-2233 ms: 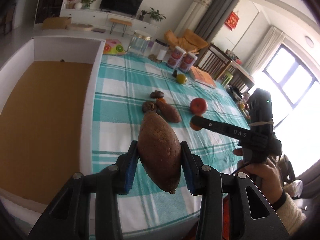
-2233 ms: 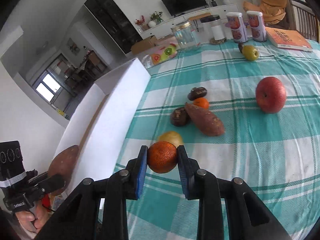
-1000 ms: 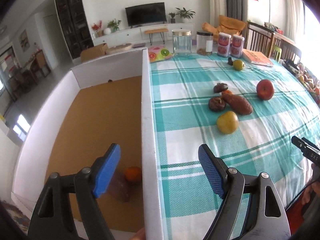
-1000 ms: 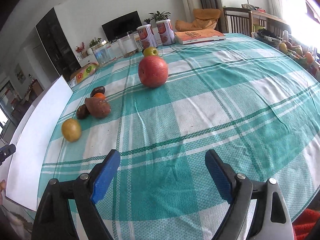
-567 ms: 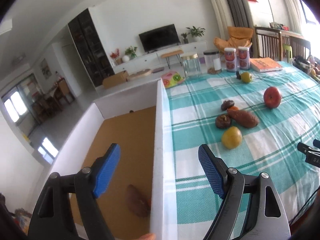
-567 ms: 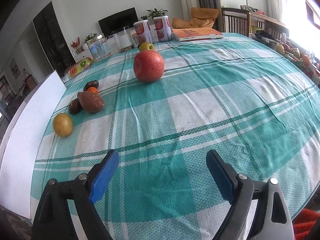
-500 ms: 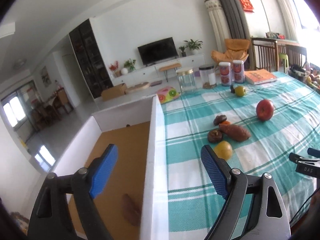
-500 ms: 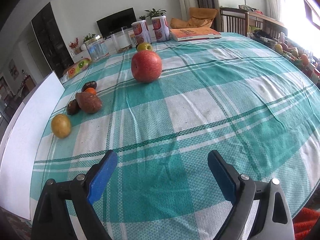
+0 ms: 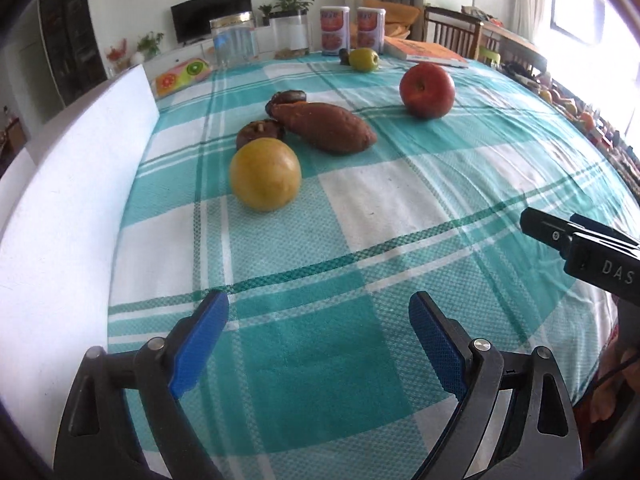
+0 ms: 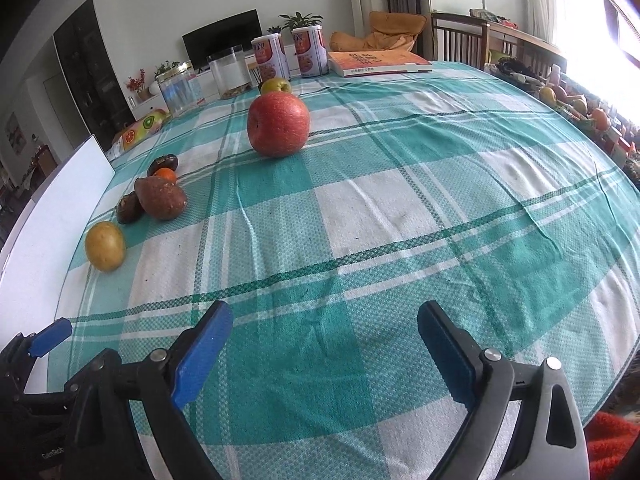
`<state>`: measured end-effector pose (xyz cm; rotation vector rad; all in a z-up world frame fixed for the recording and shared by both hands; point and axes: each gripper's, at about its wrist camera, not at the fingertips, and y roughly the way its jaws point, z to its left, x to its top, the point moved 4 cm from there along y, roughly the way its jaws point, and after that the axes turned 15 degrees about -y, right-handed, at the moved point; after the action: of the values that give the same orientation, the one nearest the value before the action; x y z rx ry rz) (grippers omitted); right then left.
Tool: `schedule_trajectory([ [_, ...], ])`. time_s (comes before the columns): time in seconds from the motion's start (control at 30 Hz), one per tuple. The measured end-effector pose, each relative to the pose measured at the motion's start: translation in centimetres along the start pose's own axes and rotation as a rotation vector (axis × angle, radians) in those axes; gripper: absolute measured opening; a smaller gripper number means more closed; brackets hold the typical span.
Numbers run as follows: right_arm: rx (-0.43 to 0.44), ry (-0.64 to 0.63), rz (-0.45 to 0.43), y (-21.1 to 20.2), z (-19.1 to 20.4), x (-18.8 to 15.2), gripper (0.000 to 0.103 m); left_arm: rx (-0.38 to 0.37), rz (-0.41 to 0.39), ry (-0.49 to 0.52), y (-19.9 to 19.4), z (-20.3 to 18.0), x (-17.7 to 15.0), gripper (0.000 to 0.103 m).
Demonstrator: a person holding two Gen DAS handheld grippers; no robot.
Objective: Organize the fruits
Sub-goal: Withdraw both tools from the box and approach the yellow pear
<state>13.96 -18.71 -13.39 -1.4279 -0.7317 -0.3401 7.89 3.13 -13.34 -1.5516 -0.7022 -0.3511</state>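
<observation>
On the teal checked cloth lie a yellow round fruit (image 9: 265,173) (image 10: 105,245), a brown sweet potato (image 9: 326,126) (image 10: 160,197), dark brown fruits (image 9: 259,131) (image 10: 129,208), a small orange (image 10: 165,175), a red apple (image 9: 427,89) (image 10: 278,123) and a green apple (image 9: 363,59) (image 10: 275,85). My left gripper (image 9: 318,322) is open and empty, low over the cloth in front of the yellow fruit. My right gripper (image 10: 325,334) is open and empty over the cloth's near middle. The white box wall (image 9: 72,184) (image 10: 52,208) stands along the left.
Two glass jars (image 9: 234,42) (image 10: 231,71), two red cans (image 9: 335,31) (image 10: 270,58), an orange book (image 9: 424,51) (image 10: 378,63) and a fruit-print pouch (image 9: 182,73) stand at the table's far edge. Wooden chairs (image 10: 460,42) and clutter are off to the right.
Both grippers dropped the sweet potato and the orange into the box and opened. The left gripper has since swung from the box down over the cloth toward the yellow fruit.
</observation>
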Motion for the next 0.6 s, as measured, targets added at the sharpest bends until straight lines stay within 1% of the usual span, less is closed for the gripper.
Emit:
schedule_trajectory([
  [0.03, 0.001, 0.002, 0.005, 0.1, 0.0, 0.0, 0.094, 0.007, 0.001, 0.004, 0.3, 0.1, -0.2, 0.093],
  [0.2, 0.01, 0.017, 0.039, 0.9, -0.2, -0.3, 0.094, -0.032, 0.002, -0.049, 0.6, 0.9, -0.4, 0.093],
  [0.27, 0.012, 0.015, 0.039, 0.9, -0.1, -0.3, 0.098, -0.036, 0.002, -0.059, 0.9, 1.1, -0.2, 0.093],
  [0.47, 0.005, -0.01, 0.054, 1.3, 0.3, -0.2, 0.103, -0.026, -0.009, -0.056, 1.1, 1.0, -0.1, 0.094],
  [0.6, -0.009, -0.026, 0.063, 1.5, 0.5, -0.2, 0.103, -0.025, -0.009, -0.056, 1.1, 0.9, -0.1, 0.094],
])
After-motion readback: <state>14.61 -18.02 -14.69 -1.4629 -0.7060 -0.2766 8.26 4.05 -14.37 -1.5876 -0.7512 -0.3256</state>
